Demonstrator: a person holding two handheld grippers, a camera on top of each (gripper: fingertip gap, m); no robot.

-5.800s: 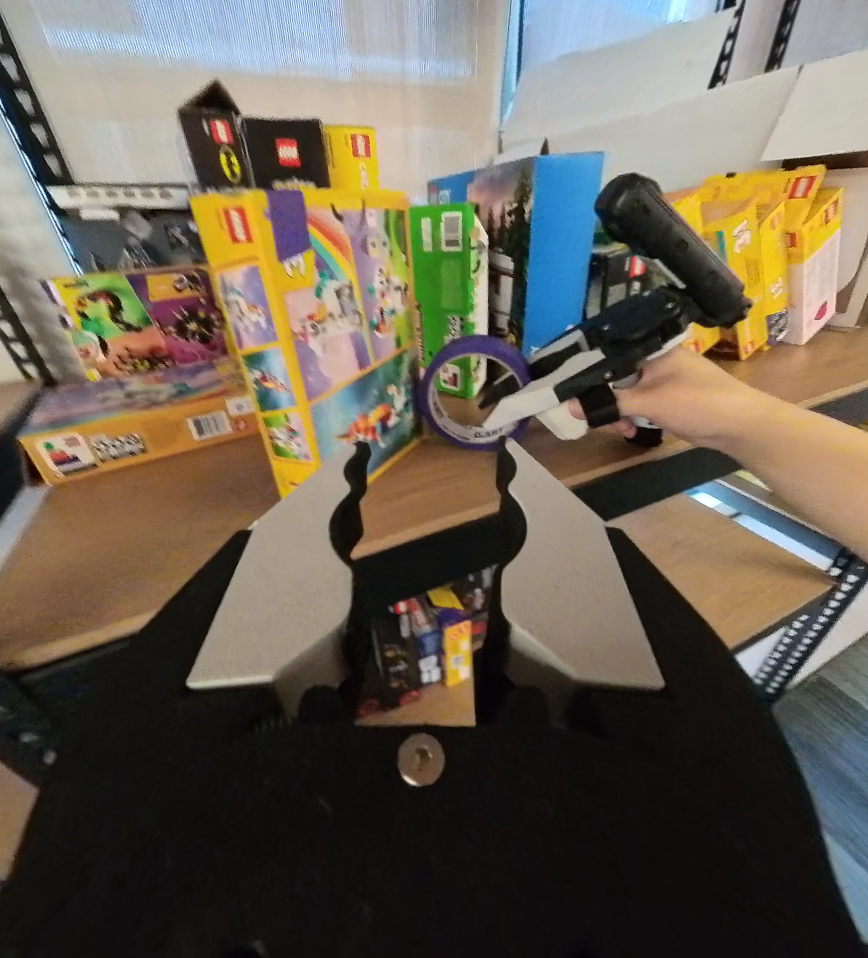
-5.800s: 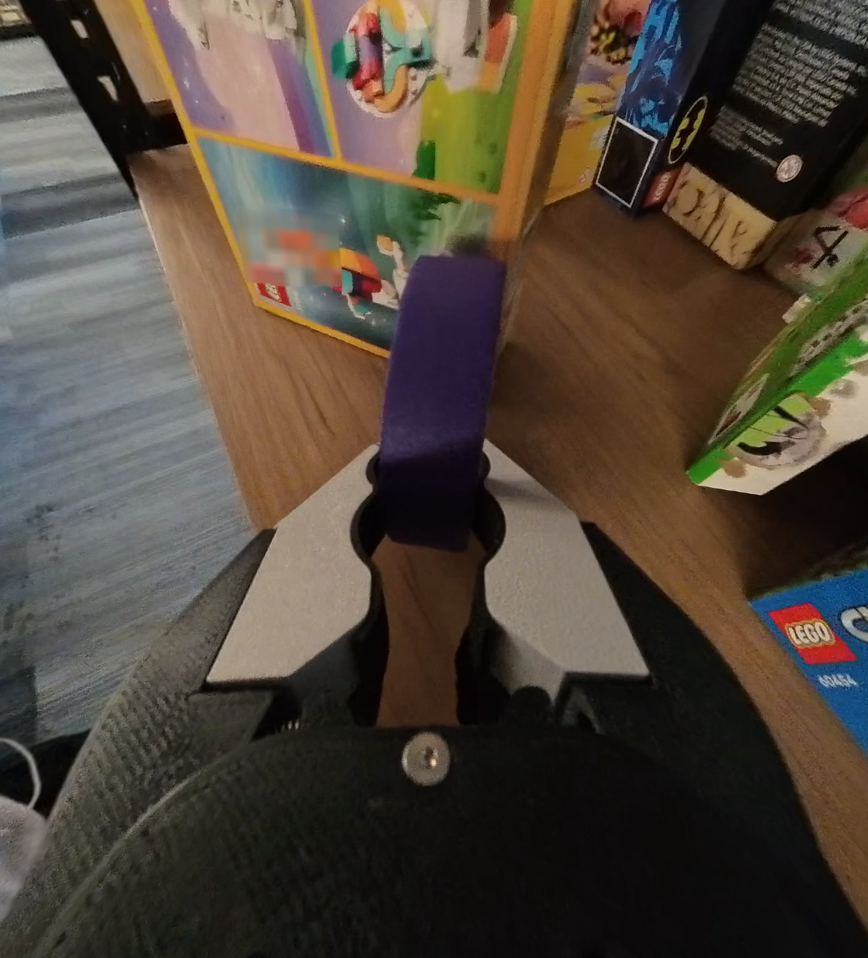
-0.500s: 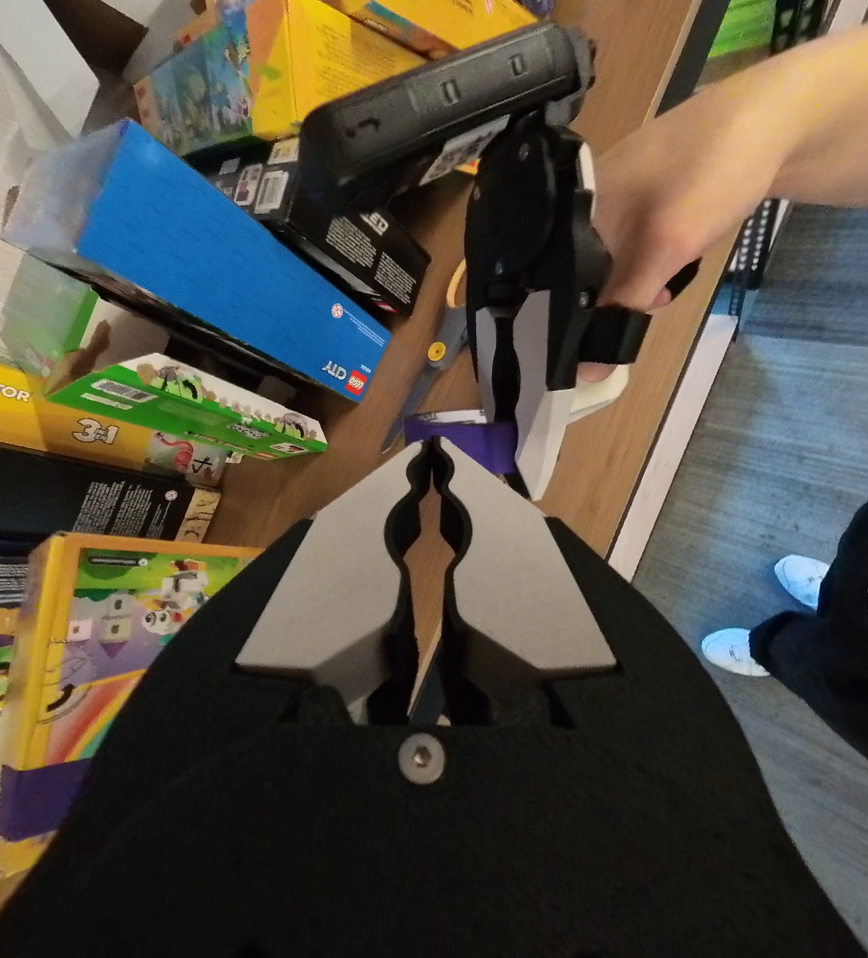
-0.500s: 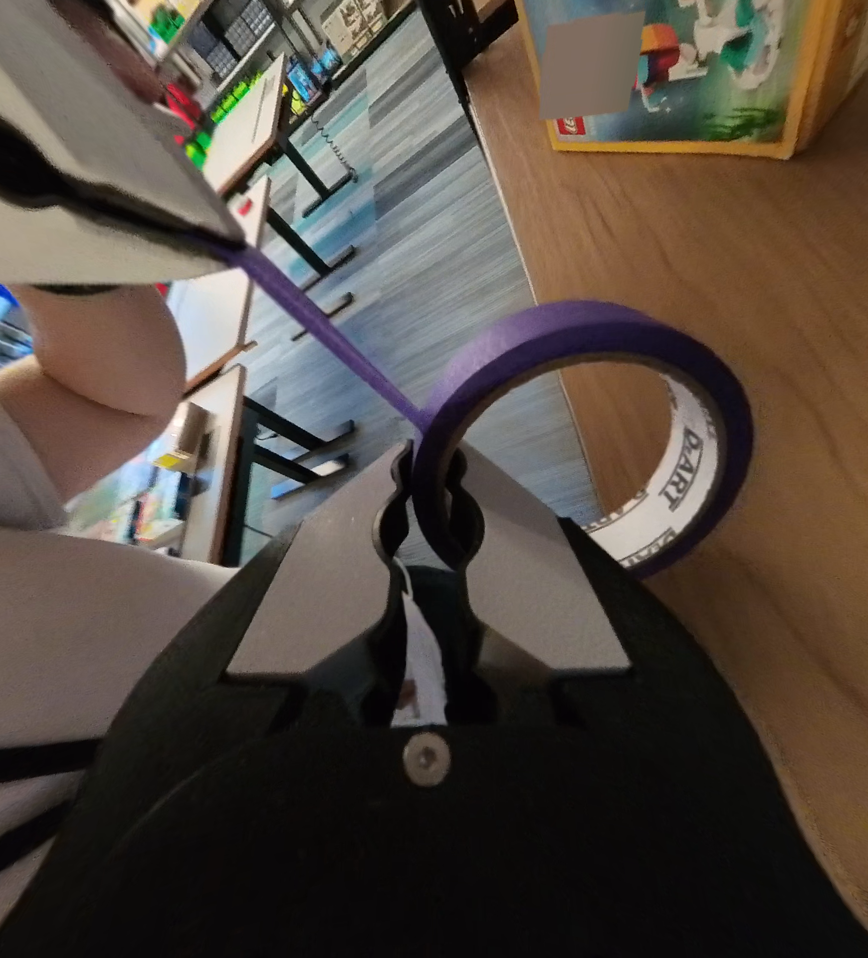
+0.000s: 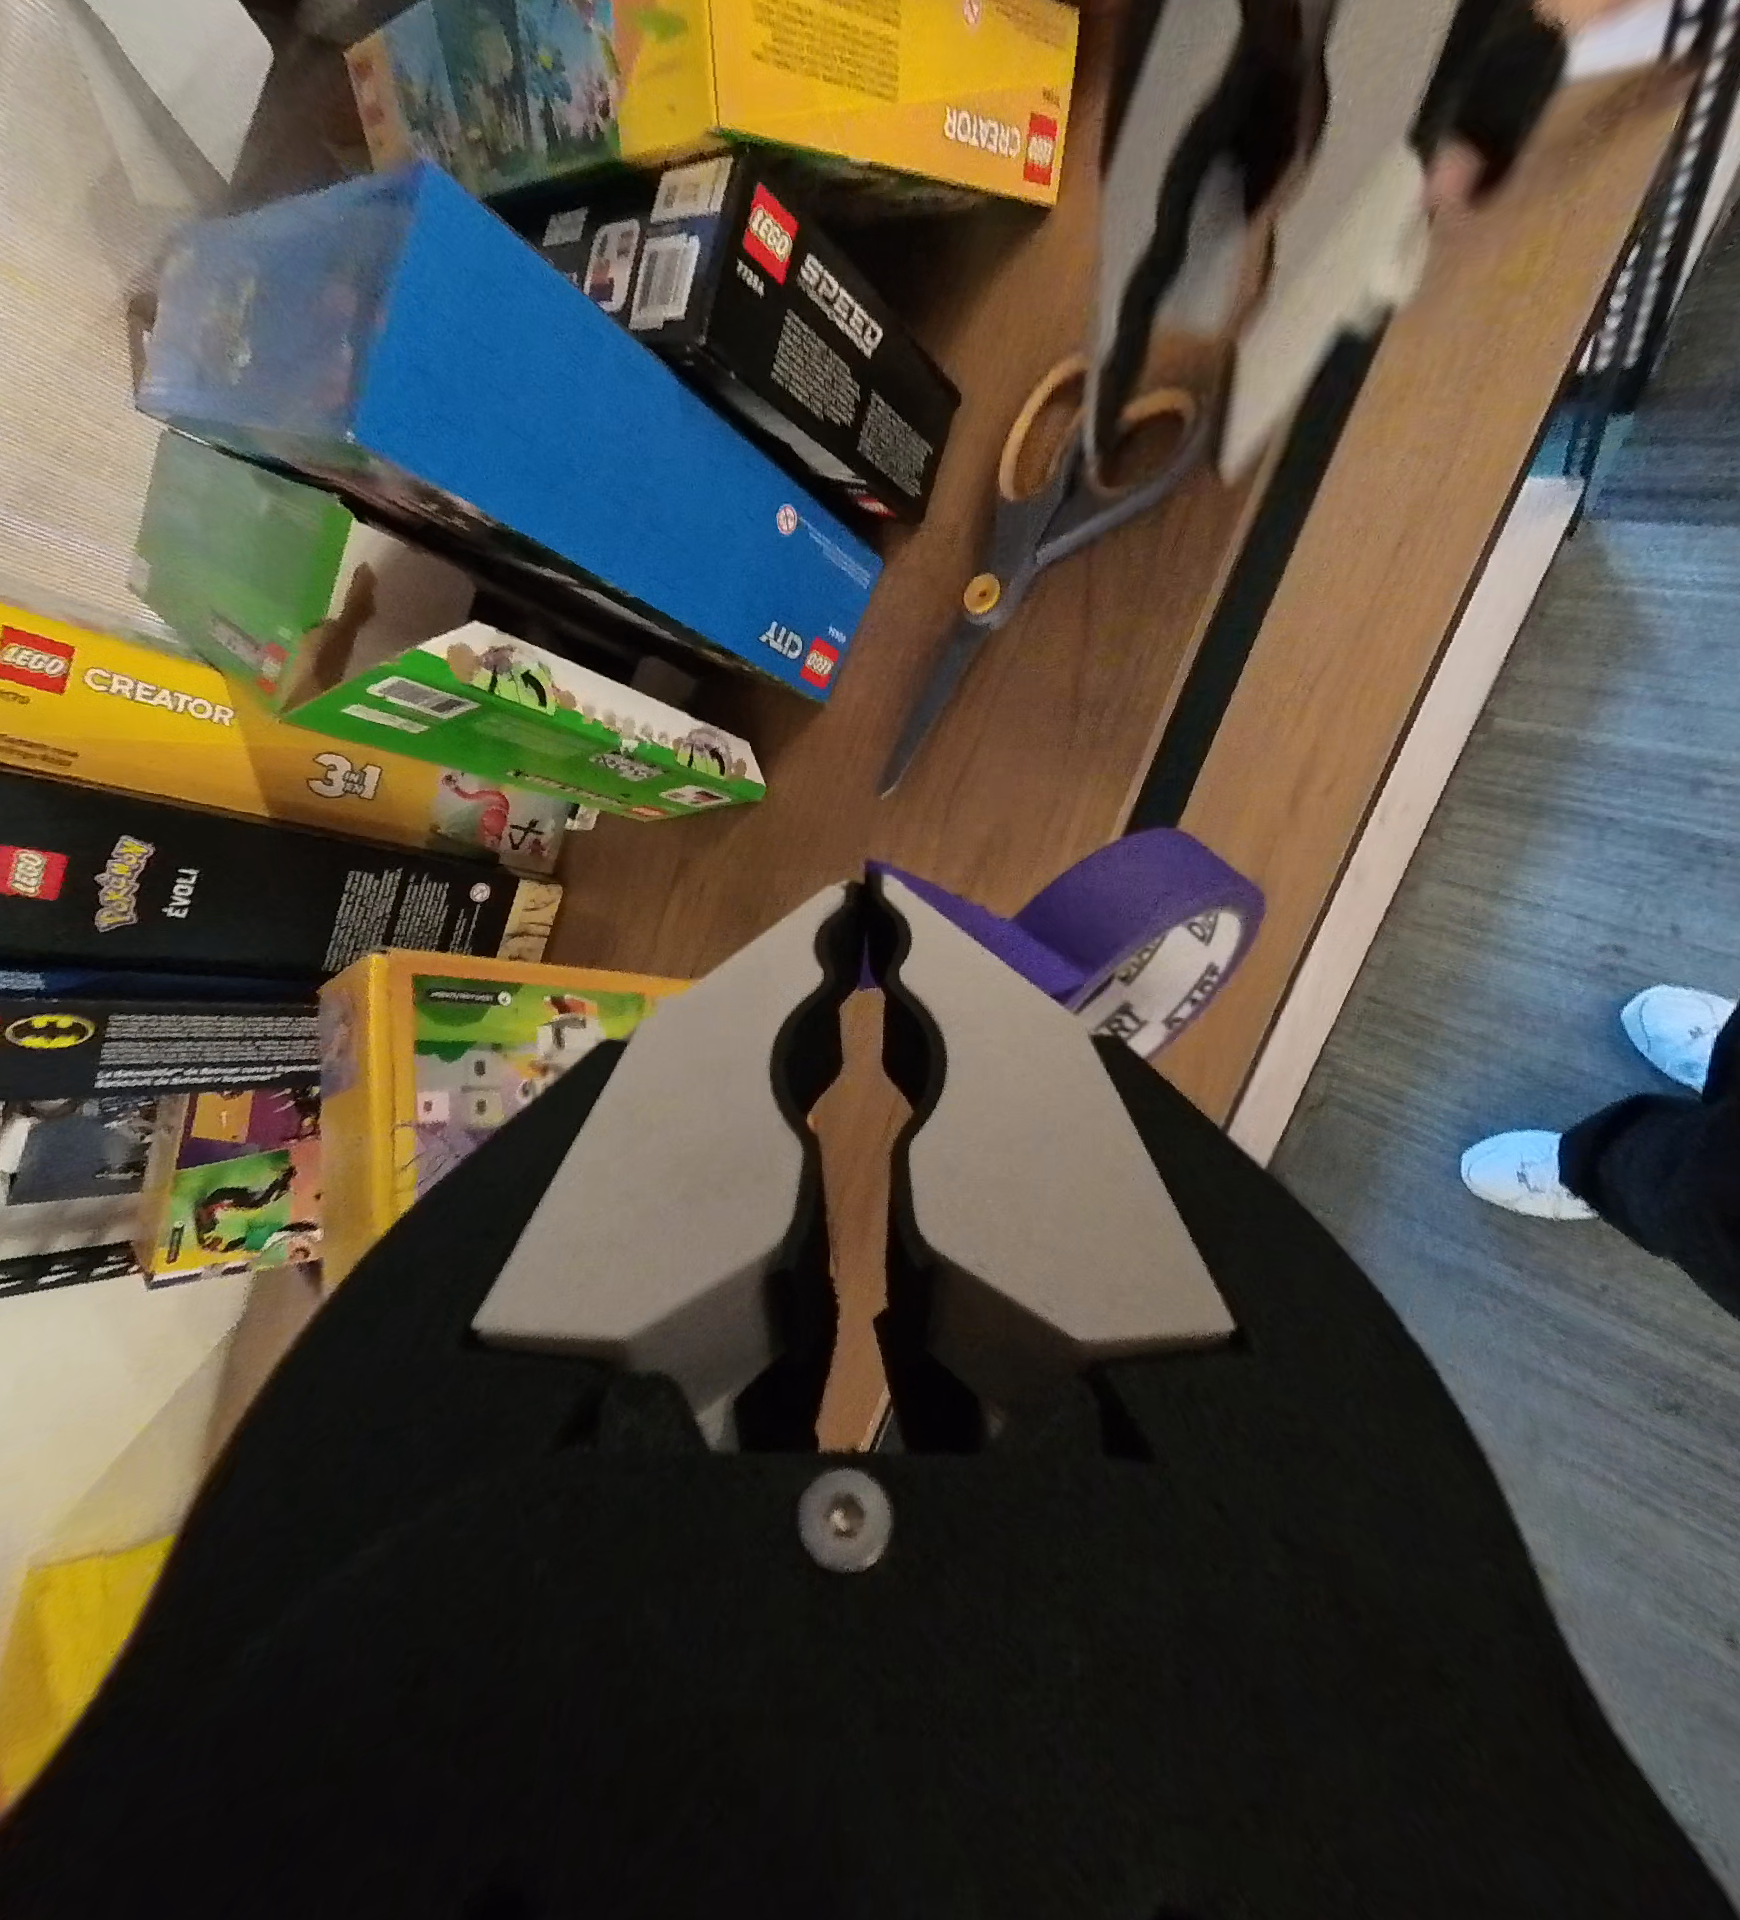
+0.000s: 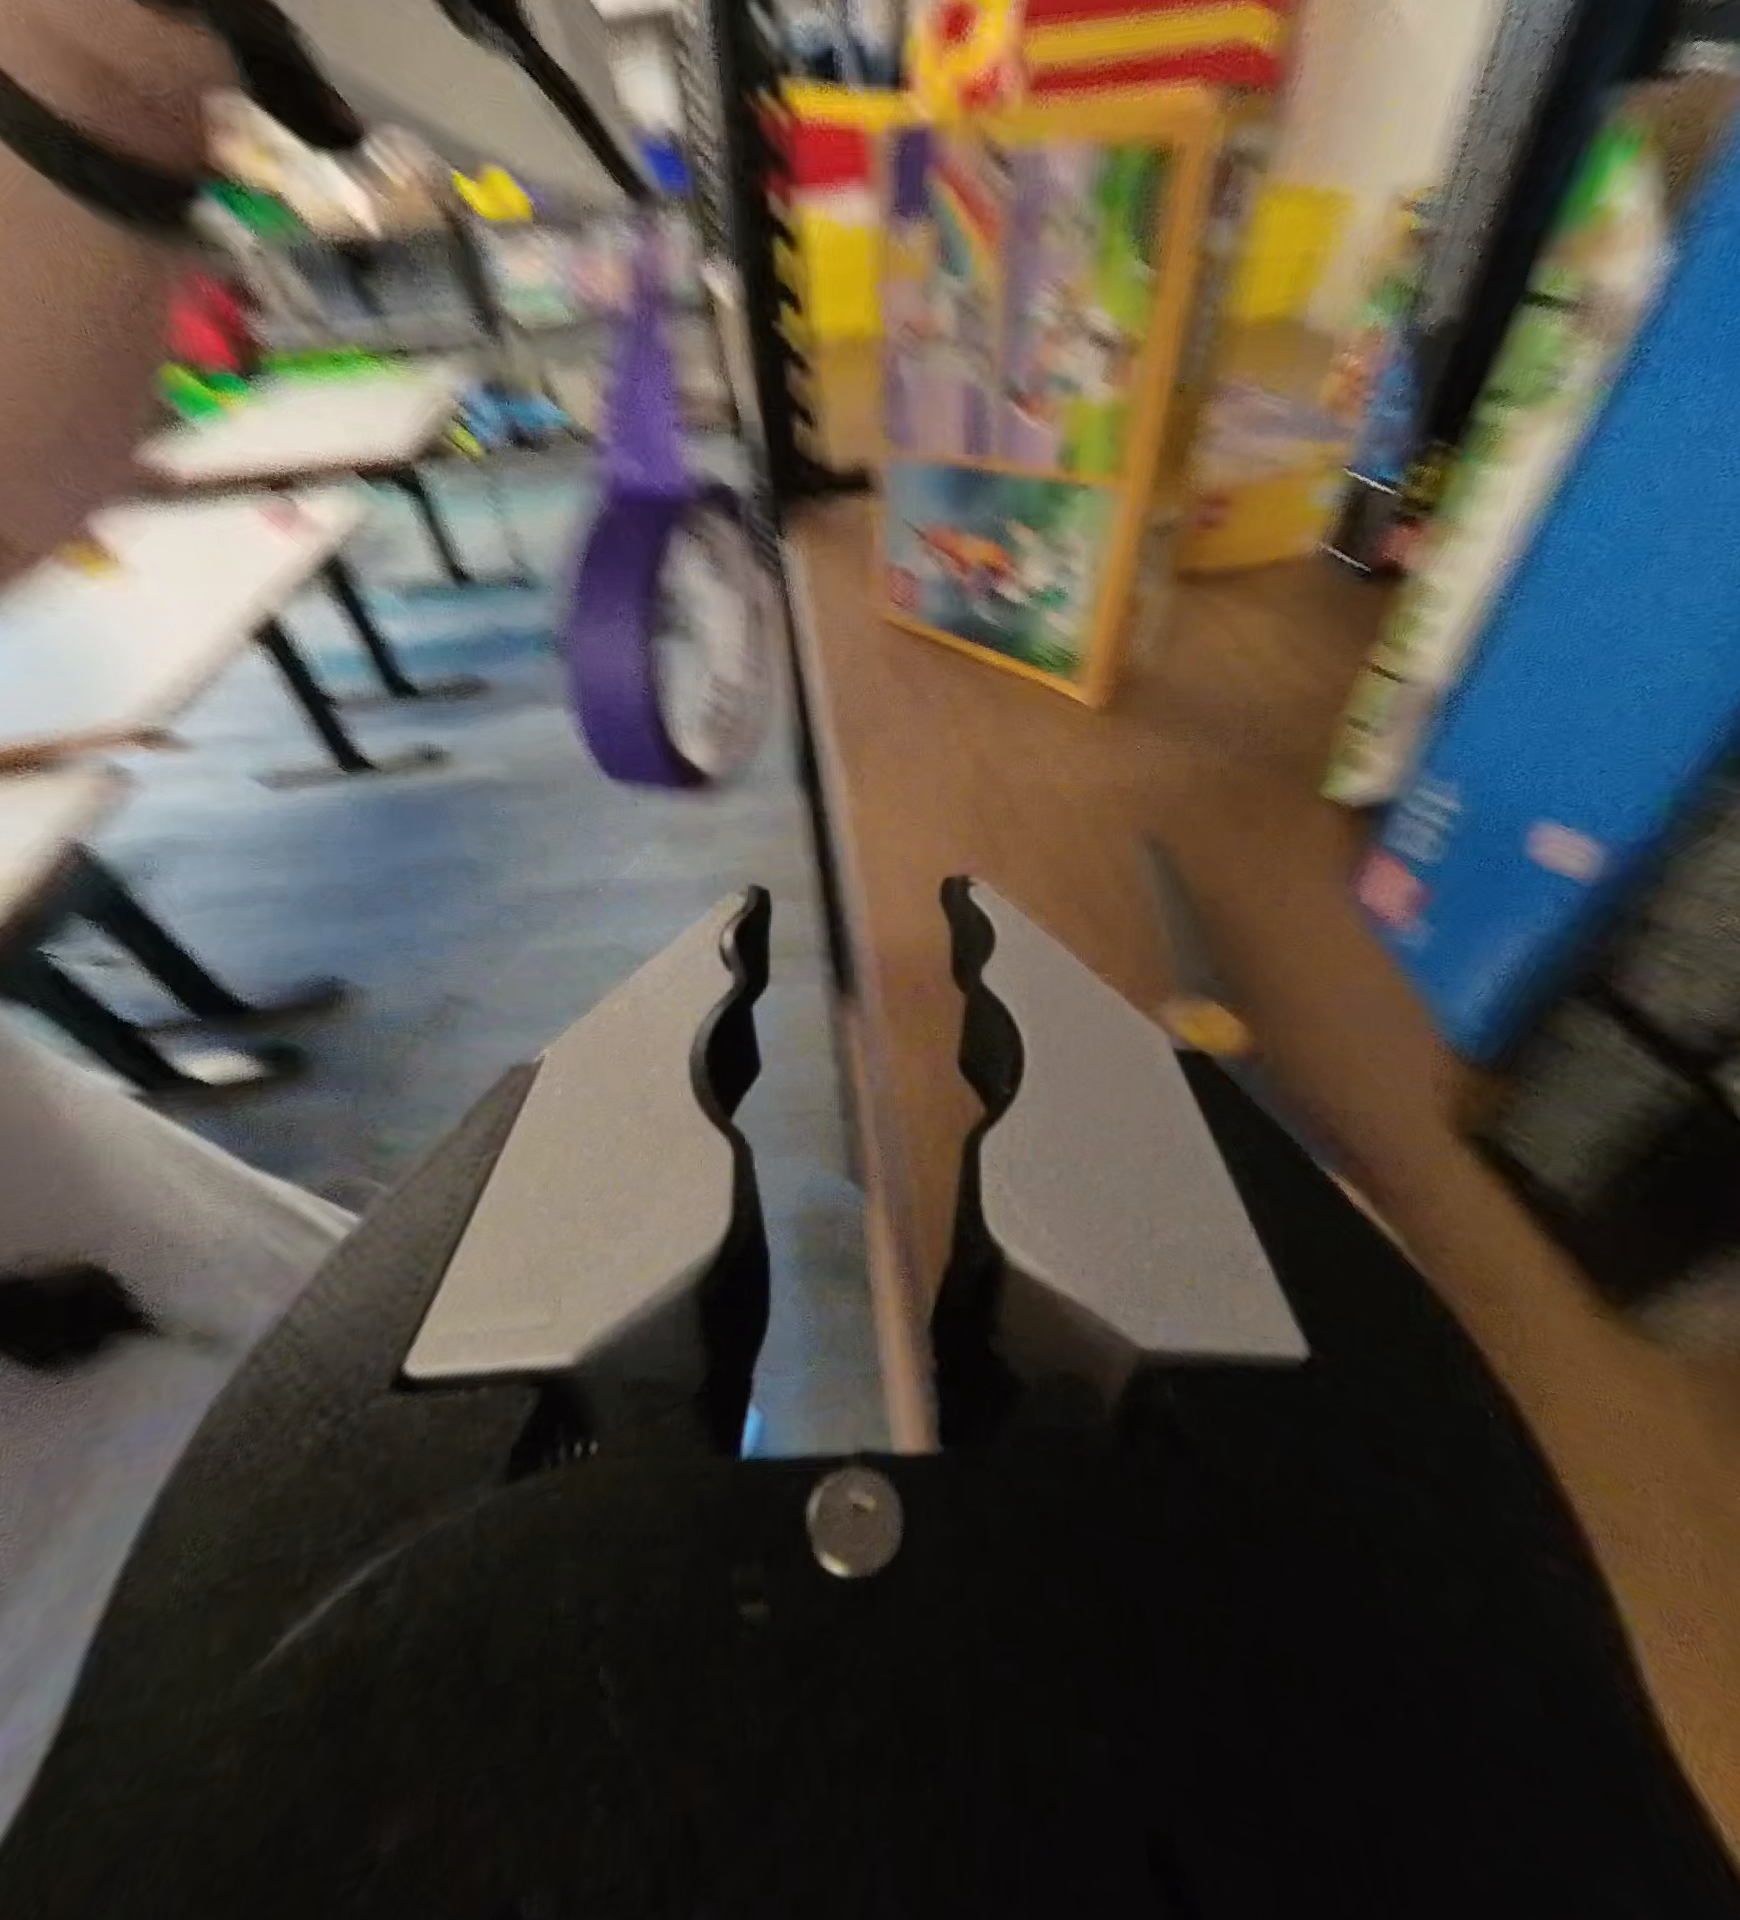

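Purple tape end (image 5: 881, 883) sits pinched in our left gripper (image 5: 864, 896), the roll (image 5: 1146, 940) dangling just beyond. Our right gripper (image 6: 855, 904), fingers spread and empty, hovers nearest the scissors (image 5: 1011, 561).

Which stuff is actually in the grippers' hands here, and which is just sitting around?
In hand or nearest:
- left gripper, shut on the loose end of the purple tape roll, which hangs from it
- right gripper, open, empty, nearest the scissors

Lying about:
- blue box, green box, black boxes on the wooden shelf
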